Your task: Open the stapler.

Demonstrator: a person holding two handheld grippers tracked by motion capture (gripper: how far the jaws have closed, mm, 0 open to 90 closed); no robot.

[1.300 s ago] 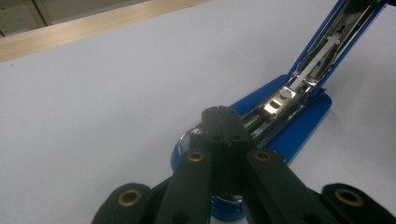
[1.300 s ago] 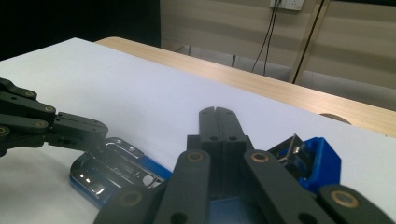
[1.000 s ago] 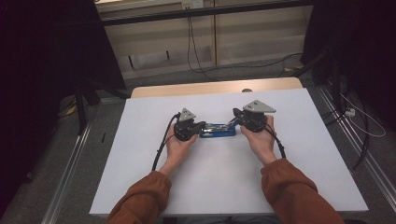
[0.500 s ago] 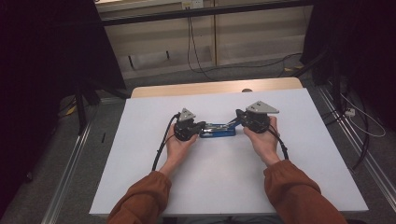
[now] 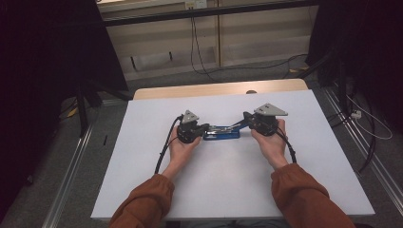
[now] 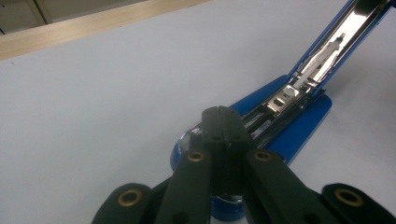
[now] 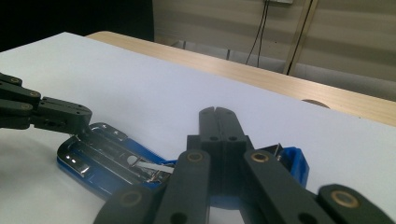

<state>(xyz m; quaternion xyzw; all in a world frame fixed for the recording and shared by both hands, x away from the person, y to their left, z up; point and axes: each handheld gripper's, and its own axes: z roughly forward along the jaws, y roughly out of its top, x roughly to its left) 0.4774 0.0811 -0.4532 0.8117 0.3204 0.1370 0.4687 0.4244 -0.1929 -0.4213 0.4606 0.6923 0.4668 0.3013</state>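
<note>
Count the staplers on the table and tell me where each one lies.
1. A blue stapler, swung open, lies mid-table on the white sheet between the left gripper and the right gripper, which both pinch it with closed jaws.

Two forearms in rust-orange sleeves reach across, the left gripper and right gripper pointing inward toward each other, both with jaws pressed together.

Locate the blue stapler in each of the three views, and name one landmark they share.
High view: the blue stapler lies mid-table between the two grippers.
Left gripper view: right of centre, beyond the shut jaws, lid raised toward the top right.
Right gripper view: lower left, base open.
Shared landmark: the table's wooden far edge.
</note>
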